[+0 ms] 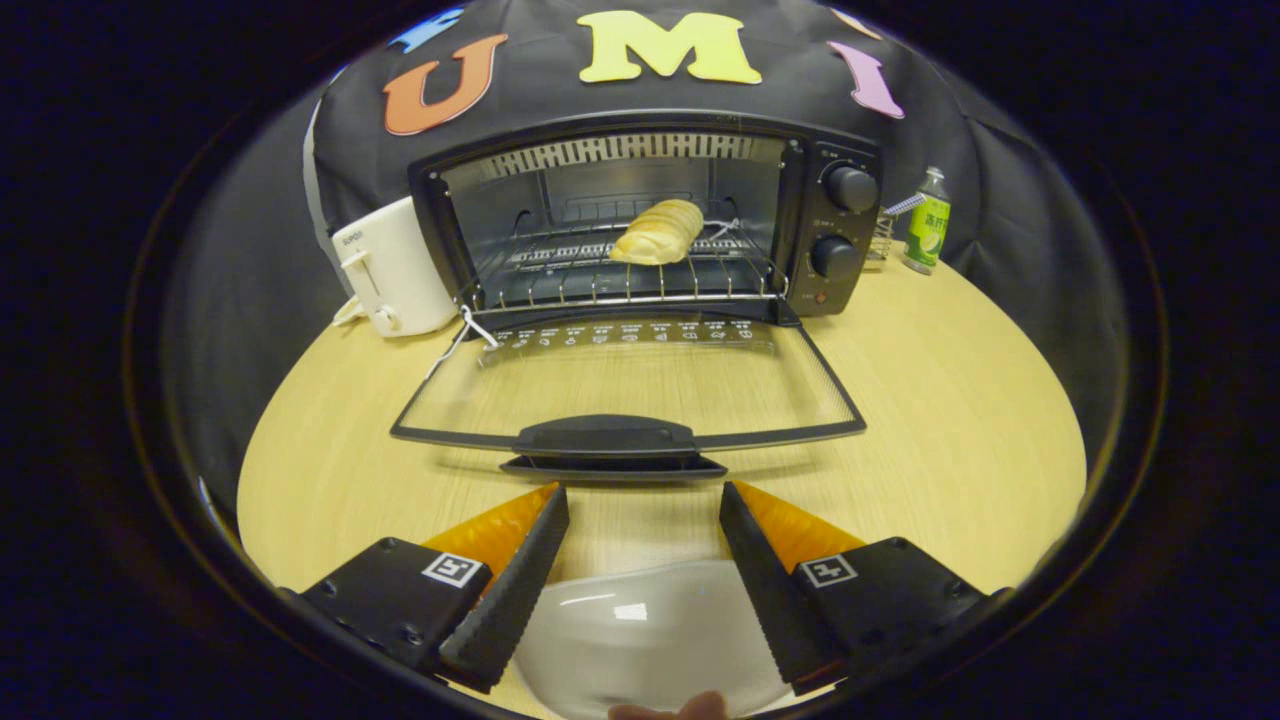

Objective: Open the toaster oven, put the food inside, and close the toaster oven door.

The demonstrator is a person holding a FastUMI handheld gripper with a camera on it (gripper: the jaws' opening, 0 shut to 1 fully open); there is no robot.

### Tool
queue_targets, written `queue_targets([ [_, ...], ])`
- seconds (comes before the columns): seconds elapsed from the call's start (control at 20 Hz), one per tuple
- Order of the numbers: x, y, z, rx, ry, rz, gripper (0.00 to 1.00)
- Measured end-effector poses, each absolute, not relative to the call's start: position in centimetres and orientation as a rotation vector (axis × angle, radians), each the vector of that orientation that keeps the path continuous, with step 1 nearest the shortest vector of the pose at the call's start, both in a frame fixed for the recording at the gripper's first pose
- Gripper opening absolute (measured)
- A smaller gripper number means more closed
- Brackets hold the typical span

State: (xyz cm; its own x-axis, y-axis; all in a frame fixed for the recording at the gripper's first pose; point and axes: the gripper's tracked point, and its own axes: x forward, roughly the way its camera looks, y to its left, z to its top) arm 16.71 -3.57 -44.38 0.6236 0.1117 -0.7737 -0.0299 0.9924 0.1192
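A black toaster oven (840,215) stands at the back of the wooden table (950,420). Its glass door (625,385) is folded down flat, with the black handle (605,440) at its near edge. A golden bread roll (658,232) lies on the wire rack (600,275) inside the oven. My gripper (640,505) is open, its orange-and-black fingers (515,560) just short of the door handle with nothing held. A white plate (640,625) sits on the table beneath and between the fingers.
A white pop-up toaster (392,268) stands left of the oven. A green bottle (928,222) and a small wire holder (882,235) stand to the oven's right. A fingertip (670,708) shows beside the plate's near rim.
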Motion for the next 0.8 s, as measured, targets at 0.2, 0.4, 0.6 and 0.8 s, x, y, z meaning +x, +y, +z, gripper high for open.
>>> queue_targets([
  [0.2, 16.8, -3.2, -45.0, 0.063, 0.925, 0.08, 1.0],
  [0.4, 17.3, -3.4, -43.6, 0.09, 0.896, 0.092, 1.0],
  [0.6, 18.1, -3.5, -39.9, 0.138, 0.802, 0.102, 0.99],
  [0.8, 20.4, -3.8, -36.6, 0.163, 0.7, 0.101, 1.0],
])
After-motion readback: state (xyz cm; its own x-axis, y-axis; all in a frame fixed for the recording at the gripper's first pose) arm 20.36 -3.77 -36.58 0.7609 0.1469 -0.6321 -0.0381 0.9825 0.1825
